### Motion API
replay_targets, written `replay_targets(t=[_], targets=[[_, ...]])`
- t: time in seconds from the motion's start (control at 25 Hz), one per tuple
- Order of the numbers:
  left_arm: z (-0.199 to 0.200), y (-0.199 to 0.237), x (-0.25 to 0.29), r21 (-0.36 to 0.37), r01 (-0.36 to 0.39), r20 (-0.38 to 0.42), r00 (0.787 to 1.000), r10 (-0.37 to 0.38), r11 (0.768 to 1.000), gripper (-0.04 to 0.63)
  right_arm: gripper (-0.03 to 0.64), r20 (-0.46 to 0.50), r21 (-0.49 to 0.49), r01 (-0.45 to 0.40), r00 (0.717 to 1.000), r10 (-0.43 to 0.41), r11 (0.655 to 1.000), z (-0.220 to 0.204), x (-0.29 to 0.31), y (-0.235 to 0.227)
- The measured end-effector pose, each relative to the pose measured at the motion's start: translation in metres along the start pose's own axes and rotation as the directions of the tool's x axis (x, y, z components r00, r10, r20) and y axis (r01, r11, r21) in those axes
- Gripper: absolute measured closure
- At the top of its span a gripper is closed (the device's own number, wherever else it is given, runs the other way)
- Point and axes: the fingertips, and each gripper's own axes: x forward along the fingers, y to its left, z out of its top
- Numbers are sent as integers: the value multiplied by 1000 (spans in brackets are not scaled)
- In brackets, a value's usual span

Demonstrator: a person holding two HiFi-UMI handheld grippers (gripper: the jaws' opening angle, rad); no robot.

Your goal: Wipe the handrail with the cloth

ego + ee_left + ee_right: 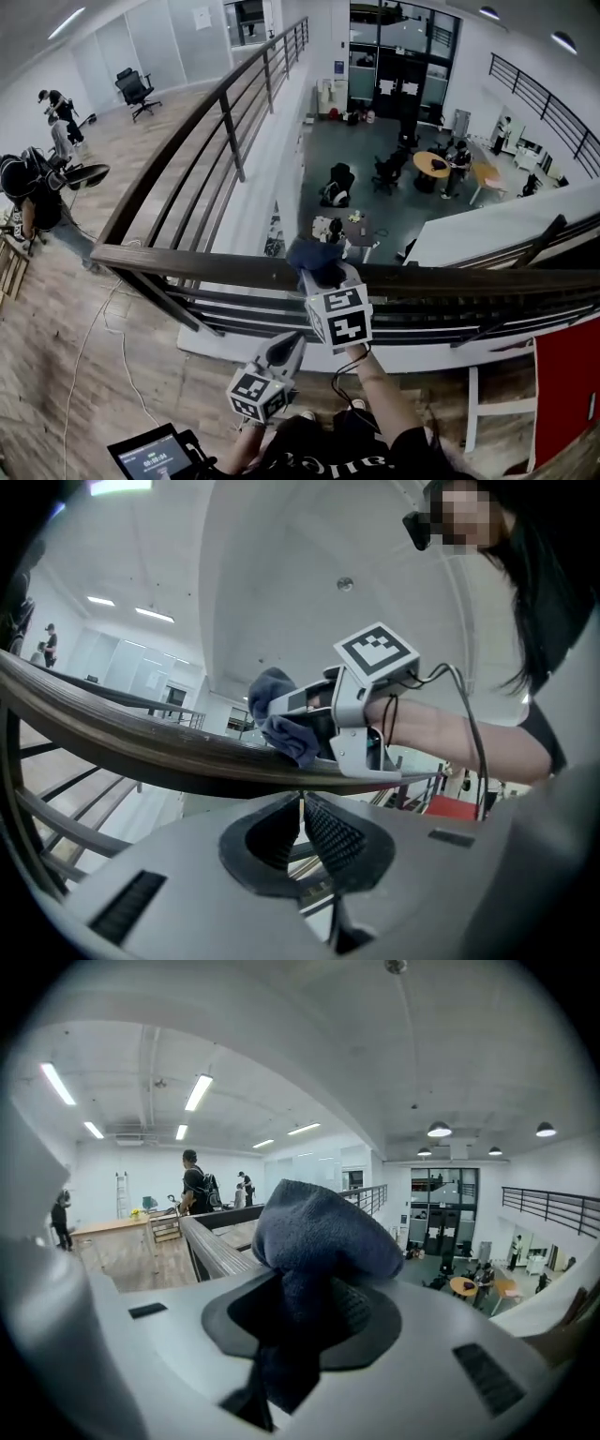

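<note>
A dark wooden handrail [197,264] runs across the head view over metal bars. My right gripper [323,274] is shut on a blue cloth [316,257] and presses it on top of the rail. In the right gripper view the cloth [314,1241] bulges out of the jaws, with the handrail [214,1248] behind it. My left gripper [284,352] hangs below the rail, shut with nothing in it. From the left gripper view its closed fingertips [302,808] sit under the handrail [141,752], and the cloth [281,719] shows on top.
A second handrail [202,112] runs away along the balcony. Beyond the rail is a drop to a lower floor with round tables [431,166] and people. Several people [28,192] stand at the left on the wooden floor. A tablet [155,457] is near my feet.
</note>
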Motion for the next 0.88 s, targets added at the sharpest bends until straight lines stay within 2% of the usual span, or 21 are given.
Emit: replay_targets(t=[0.2, 0.48, 0.6, 0.88], targets=[[16, 12, 13, -27, -81, 23, 996, 81, 996, 595, 508, -82, -119, -64, 995, 55, 991, -1, 28, 14], [14, 16, 28, -38, -105, 23, 994, 106, 994, 595, 508, -92, -214, -61, 995, 42, 975, -7, 23, 0], [17, 1, 43, -33, -101, 32, 994, 102, 994, 595, 509, -87, -202, -29, 996, 12, 979, -17, 0, -33], [6, -39, 78, -37, -37, 8, 999, 38, 999, 595, 508, -70, -81, 91, 993, -97, 993, -45, -65, -140]])
